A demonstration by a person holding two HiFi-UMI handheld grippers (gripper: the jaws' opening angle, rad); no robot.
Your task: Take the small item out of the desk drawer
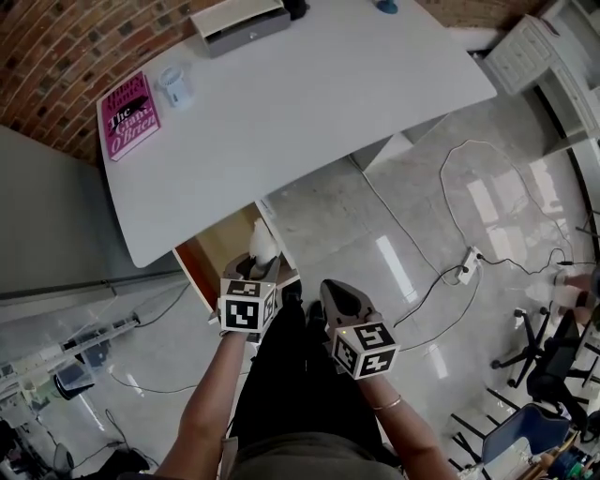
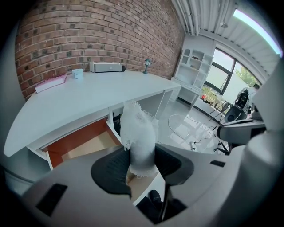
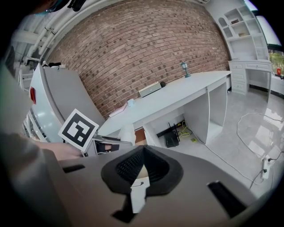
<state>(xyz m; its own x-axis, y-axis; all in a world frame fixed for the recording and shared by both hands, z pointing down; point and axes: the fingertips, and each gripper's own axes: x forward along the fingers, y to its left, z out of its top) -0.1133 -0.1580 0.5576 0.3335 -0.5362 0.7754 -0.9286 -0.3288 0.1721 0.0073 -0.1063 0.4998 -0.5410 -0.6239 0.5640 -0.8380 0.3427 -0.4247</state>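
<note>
In the head view, the left gripper (image 1: 262, 270) is raised just in front of the edge of the broad white bench (image 1: 309, 103). A small white frilly item (image 1: 262, 246) stands up out of its tip. Directly below it the open desk drawer with an orange-brown inside (image 1: 208, 261) juts from under the bench. The right gripper (image 1: 339, 298) hangs beside it over the glossy tiled floor (image 1: 422, 234). At the far side of the bench lie a pink book (image 1: 128, 114), a pale-blue cup (image 1: 174, 84) and a flat grey box (image 1: 240, 25).

In the left gripper view, the two dark ribbed fingers (image 2: 111, 170) are clenched on the small white frilly item (image 2: 140, 142), one on each side of its lower part. Its lacy top rises clear above them. The item looks soft and crushable. The drawer (image 2: 84, 144) lies open behind and below it, and the item touches nothing there.

In the right gripper view, this gripper's fingers (image 3: 128, 166) are pressed together with nothing between them. The left gripper (image 3: 108, 145) shows at the left, with the item (image 3: 128, 132) pale in front of the drawer.

As I judge it, the main step is done, since the item is out of the drawer and in hand. What seems left is to carry it clear, perhaps set it on the bench, and shut the drawer.
</note>
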